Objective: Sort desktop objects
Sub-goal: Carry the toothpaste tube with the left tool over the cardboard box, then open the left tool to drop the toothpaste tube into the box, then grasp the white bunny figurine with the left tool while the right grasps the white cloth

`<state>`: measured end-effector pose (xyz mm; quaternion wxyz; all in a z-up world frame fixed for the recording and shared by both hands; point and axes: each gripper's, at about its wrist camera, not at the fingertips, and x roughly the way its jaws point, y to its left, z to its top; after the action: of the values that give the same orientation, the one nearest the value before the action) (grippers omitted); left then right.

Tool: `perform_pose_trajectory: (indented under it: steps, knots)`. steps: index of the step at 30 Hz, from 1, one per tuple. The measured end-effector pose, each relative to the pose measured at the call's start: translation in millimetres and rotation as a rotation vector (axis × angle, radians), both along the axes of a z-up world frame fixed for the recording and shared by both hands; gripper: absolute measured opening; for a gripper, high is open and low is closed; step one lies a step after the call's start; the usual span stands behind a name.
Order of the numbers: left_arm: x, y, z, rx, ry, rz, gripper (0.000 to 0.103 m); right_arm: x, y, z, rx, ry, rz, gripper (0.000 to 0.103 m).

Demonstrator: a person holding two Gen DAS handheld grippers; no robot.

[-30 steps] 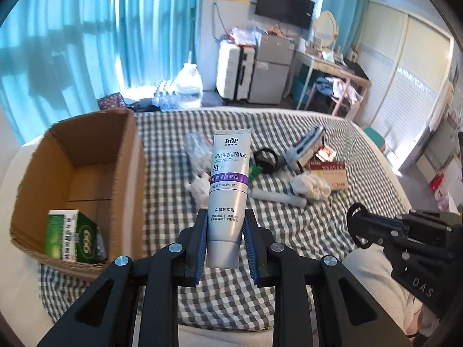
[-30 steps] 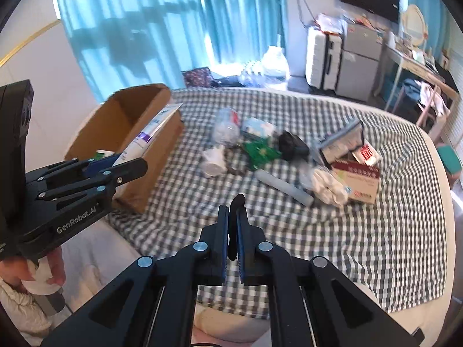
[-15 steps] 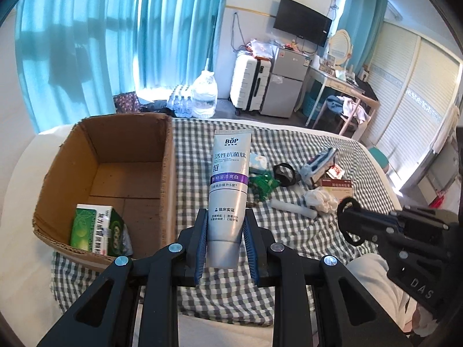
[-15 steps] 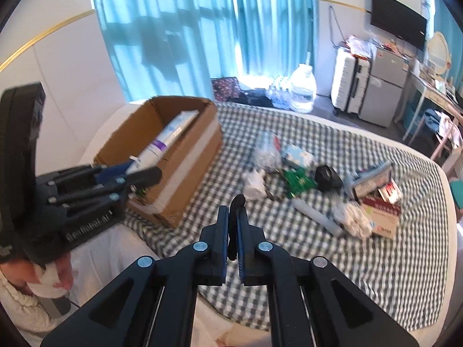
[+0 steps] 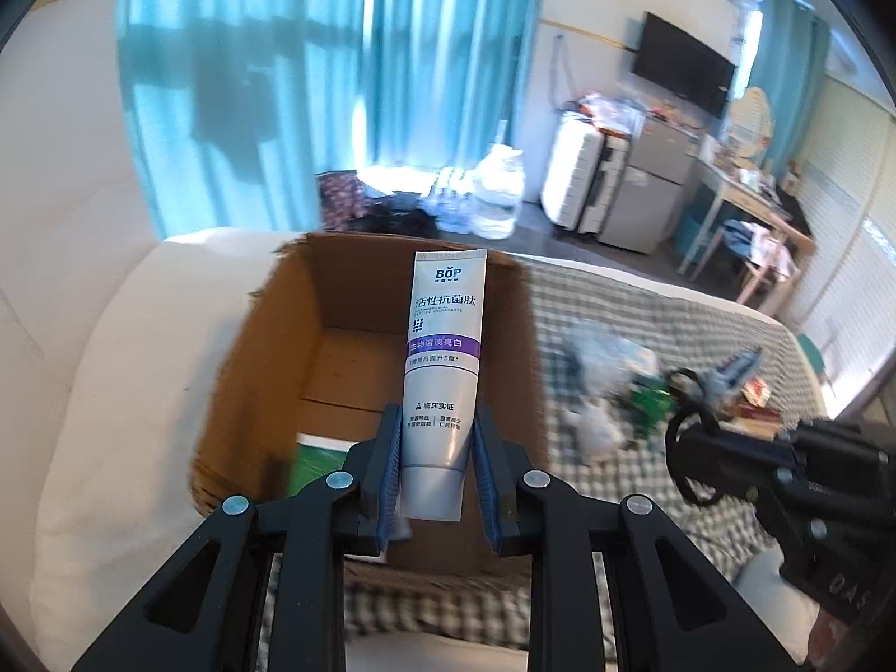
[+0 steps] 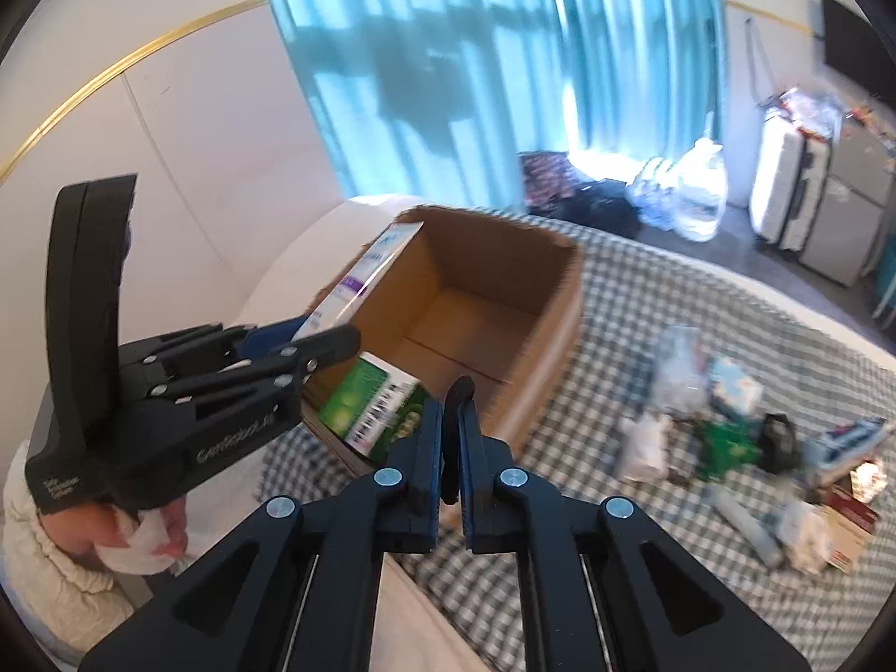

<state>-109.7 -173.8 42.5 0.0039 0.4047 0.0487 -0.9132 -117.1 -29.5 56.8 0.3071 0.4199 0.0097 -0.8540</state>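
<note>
My left gripper (image 5: 438, 462) is shut on a white and purple toothpaste tube (image 5: 444, 358), held over the open cardboard box (image 5: 263, 358). From the right wrist view the left gripper (image 6: 313, 344) holds the tube (image 6: 367, 271) above the box's near left rim (image 6: 554, 347). A green carton (image 6: 375, 406) lies inside the box, and shows in the left wrist view (image 5: 316, 462). My right gripper (image 6: 451, 437) is shut and empty, in front of the box; it shows at the right of the left wrist view (image 5: 686, 462).
Several small items lie in a heap on the checked cloth (image 6: 627, 347) to the right of the box: a green packet (image 6: 722, 442), a black object (image 6: 781, 439), a red and white box (image 6: 851, 526). White cushion edge (image 5: 129, 347) lies left of the box.
Both grippers have swung left toward the box. The tube, earlier over the checked cloth, now hangs over the box opening. The right gripper stays shut.
</note>
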Motion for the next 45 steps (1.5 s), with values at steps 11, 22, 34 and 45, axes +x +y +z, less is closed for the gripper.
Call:
perform_pose_trajectory:
  steps: [11, 22, 34, 45]
  knots:
    - [-72.1, -47.3, -57.7, -0.025, -0.119, 0.051, 0.024, -58.9, -45.9, -58.4, -0.073, -0.169, 0.057, 0.005]
    - [-95.5, -51.5, -74.4, -0.048, -0.112, 0.046, 0.084, -62.9, -53.8, -59.9, 0.070, 0.013, -0.010, 0.044]
    - [-64.1, -42.6, -41.6, -0.068, -0.067, 0.087, 0.088, -30.6, -29.6, -13.0, 0.120, 0.185, -0.137, 0.058]
    - [0.5, 16.0, 19.3, -0.104, 0.101, 0.104, 0.103, 24.5, 39.1, 31.3, 0.139, 0.312, -0.279, 0.070]
